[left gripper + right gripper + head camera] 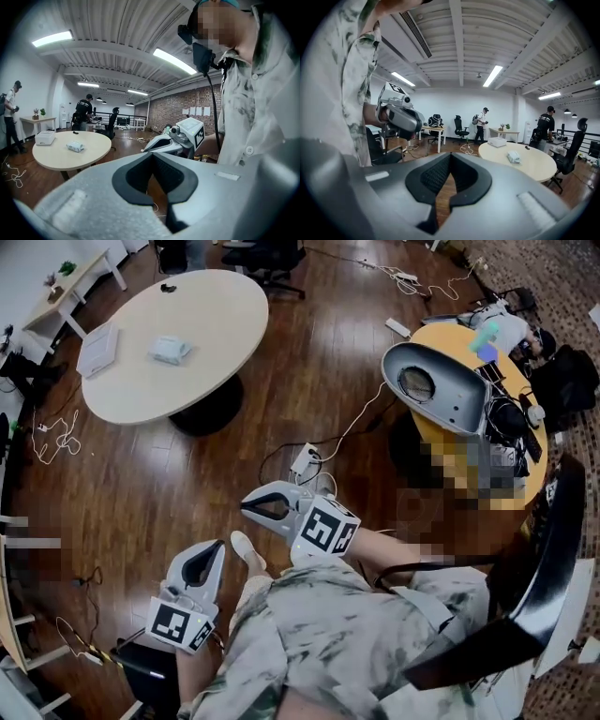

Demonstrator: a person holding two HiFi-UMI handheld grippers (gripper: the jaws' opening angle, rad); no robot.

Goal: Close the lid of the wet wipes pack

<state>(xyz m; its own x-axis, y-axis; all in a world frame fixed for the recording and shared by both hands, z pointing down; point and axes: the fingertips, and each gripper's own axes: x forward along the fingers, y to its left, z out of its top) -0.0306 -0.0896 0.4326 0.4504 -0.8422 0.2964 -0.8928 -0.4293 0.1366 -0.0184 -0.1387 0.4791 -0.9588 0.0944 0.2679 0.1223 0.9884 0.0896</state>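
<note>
The wet wipes pack (170,350) lies on a round beige table (220,352), far from both grippers; whether its lid is up is too small to tell. The pack (75,146) is small in the left gripper view, and the pack (513,156) shows likewise in the right gripper view. My left gripper (217,545) is held low by the person's leg, jaws shut and empty. My right gripper (244,507) is held in front of the body, also shut on nothing. From each gripper's own camera, the left gripper (151,154) and the right gripper (450,155) show closed tips.
A white box (97,350) and a small black object (168,287) share the table. Wooden floor with a power strip (305,460) and cables lies between me and it. An orange desk (450,338) with clutter stands at right. People (480,124) stand far back.
</note>
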